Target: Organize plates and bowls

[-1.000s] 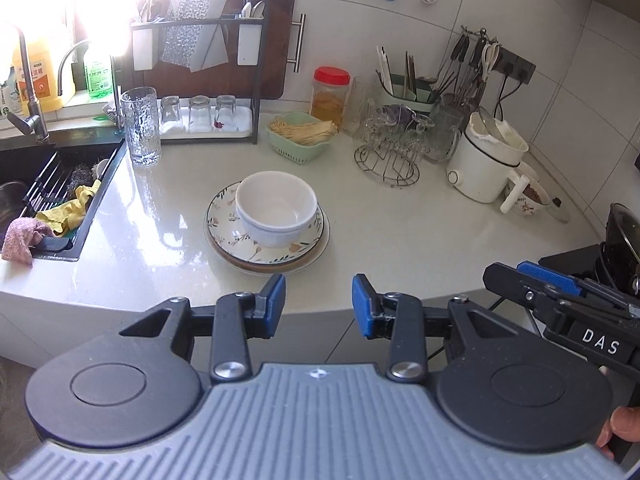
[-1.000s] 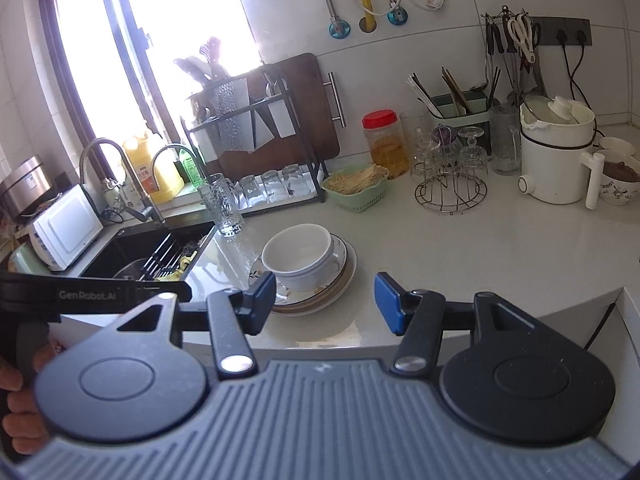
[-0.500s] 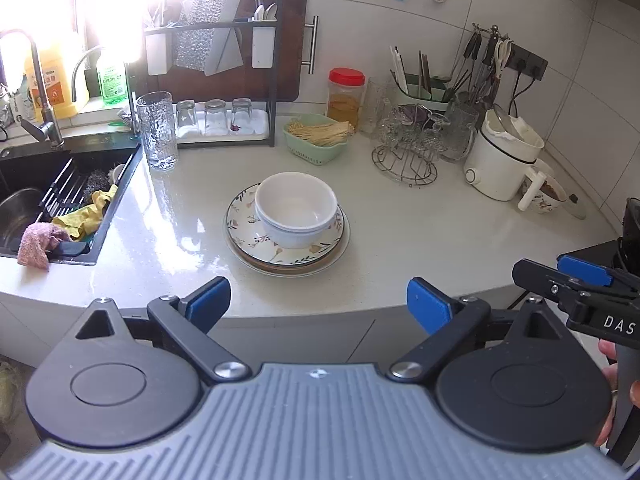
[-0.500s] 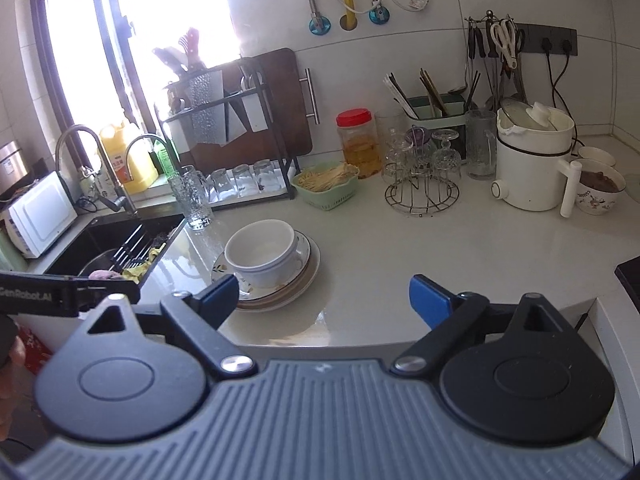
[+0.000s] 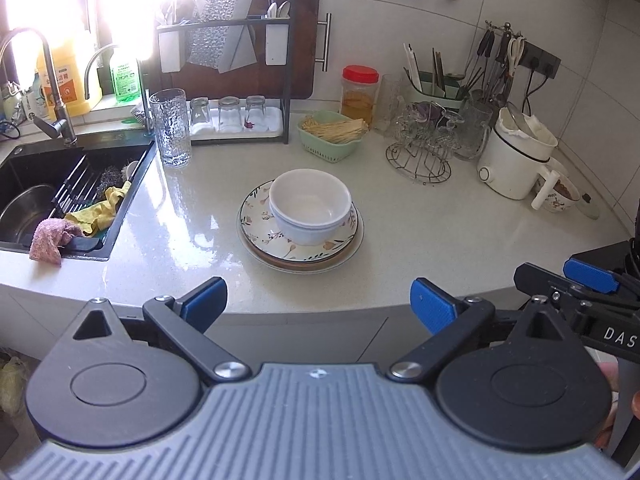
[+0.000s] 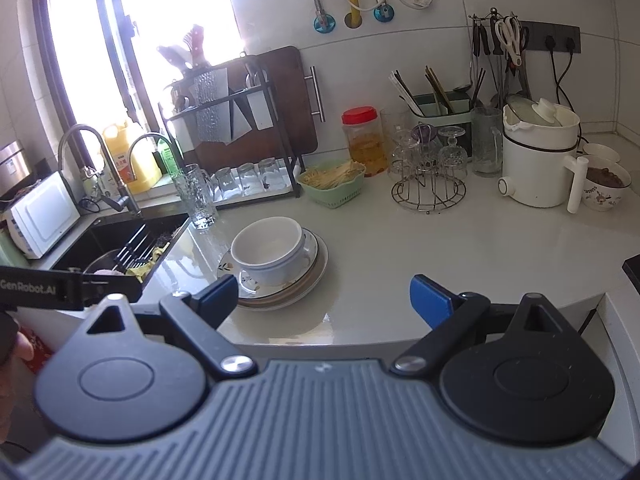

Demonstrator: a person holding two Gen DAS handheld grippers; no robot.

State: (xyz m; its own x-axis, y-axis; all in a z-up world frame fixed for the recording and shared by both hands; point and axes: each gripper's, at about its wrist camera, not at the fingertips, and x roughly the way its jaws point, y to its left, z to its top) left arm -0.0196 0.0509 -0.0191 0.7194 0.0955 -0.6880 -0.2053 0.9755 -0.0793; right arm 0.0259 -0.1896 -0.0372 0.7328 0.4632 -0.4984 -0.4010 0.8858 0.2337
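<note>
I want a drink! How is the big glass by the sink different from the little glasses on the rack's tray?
The big glass stands upright, mouth up; the little glasses appear upside down. The big glass is taller and bumpy-textured; the little glasses look smoother. The big glass sits on the counter, the little ones on a white tray. All are clear.

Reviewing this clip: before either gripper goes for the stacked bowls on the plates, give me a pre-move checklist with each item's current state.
1. Left gripper open, nothing between its jaws: ok.
2. Right gripper open, nothing between its jaws: ok.
3. White bowls nested and upright on the floral plate: ok.
4. Plates stacked flat on the counter, clear of its front edge: ok.
5. Counter around the stack clear for approach; tall glass and green basket stand apart from it: ok.
6. How many bowls and plates are in the stack: cannot tell exactly.
</note>
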